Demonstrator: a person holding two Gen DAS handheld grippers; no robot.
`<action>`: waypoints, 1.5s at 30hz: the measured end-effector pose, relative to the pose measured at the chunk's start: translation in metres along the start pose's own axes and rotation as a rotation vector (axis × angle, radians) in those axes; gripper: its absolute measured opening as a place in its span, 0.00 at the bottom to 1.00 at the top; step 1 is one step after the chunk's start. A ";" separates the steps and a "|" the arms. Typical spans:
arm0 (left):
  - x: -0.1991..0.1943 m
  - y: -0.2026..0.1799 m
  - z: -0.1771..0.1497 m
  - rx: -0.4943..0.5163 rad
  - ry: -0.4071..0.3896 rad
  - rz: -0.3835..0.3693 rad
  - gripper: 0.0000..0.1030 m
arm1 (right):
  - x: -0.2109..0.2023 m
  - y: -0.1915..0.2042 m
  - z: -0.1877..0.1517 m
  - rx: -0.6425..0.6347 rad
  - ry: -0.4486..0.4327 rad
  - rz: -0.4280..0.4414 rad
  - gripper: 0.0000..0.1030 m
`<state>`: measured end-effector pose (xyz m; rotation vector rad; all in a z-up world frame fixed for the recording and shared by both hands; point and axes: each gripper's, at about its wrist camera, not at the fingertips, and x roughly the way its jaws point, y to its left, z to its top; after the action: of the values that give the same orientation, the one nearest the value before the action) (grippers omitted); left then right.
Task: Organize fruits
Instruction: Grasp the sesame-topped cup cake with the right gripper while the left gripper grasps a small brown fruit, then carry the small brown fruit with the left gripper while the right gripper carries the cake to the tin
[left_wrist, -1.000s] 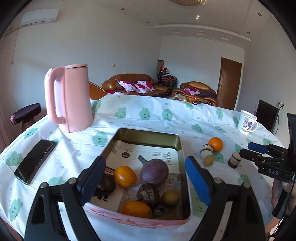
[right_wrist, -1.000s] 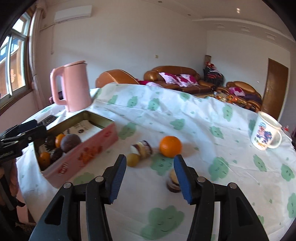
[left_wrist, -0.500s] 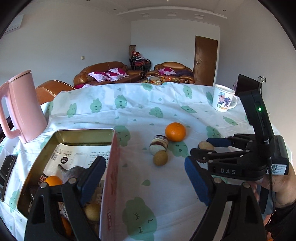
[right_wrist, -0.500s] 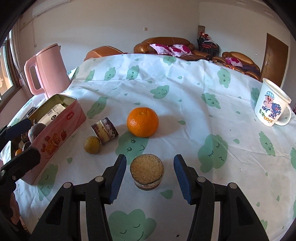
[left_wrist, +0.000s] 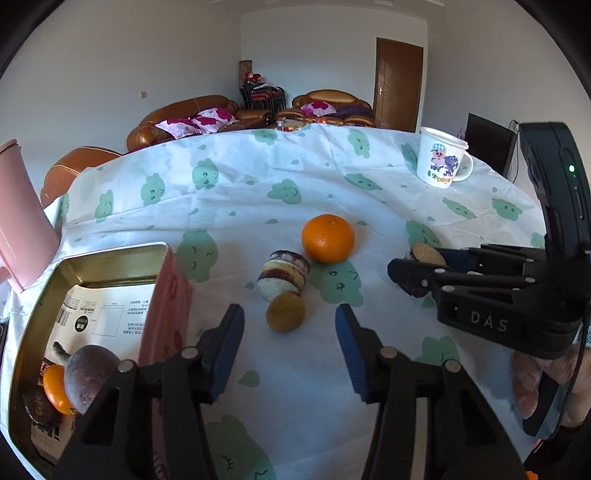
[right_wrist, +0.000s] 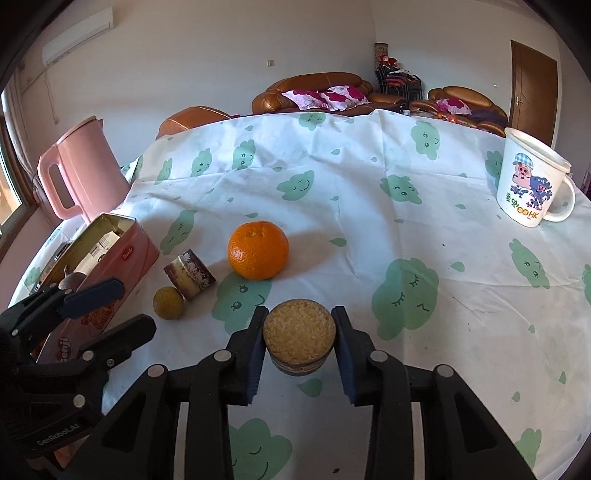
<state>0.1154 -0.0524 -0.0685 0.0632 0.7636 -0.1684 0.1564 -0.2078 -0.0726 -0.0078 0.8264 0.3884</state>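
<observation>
The right gripper (right_wrist: 298, 338) has its blue-padded jaws closed against the sides of a short round brown-topped fruit slice (right_wrist: 299, 330) resting on the cloud-printed tabletop (right_wrist: 369, 206). The left gripper (left_wrist: 290, 334) hovers with jaws wide apart and empty, just before a small yellow-brown round fruit (left_wrist: 285, 311). A large orange (left_wrist: 328, 238) sits beyond, and the pink rectangular tin (left_wrist: 164, 295) stands to the left.
</observation>
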 end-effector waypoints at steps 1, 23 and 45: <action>0.005 0.000 0.001 -0.003 0.017 0.001 0.48 | 0.000 0.000 0.000 0.000 -0.001 0.001 0.35; 0.009 0.005 0.010 -0.043 -0.012 -0.031 0.27 | -0.018 0.008 -0.001 -0.046 -0.098 0.063 0.35; -0.022 0.009 0.006 -0.060 -0.185 0.002 0.27 | -0.043 0.015 -0.006 -0.091 -0.232 0.071 0.35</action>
<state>0.1053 -0.0410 -0.0491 -0.0083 0.5836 -0.1471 0.1213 -0.2093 -0.0439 -0.0182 0.5805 0.4838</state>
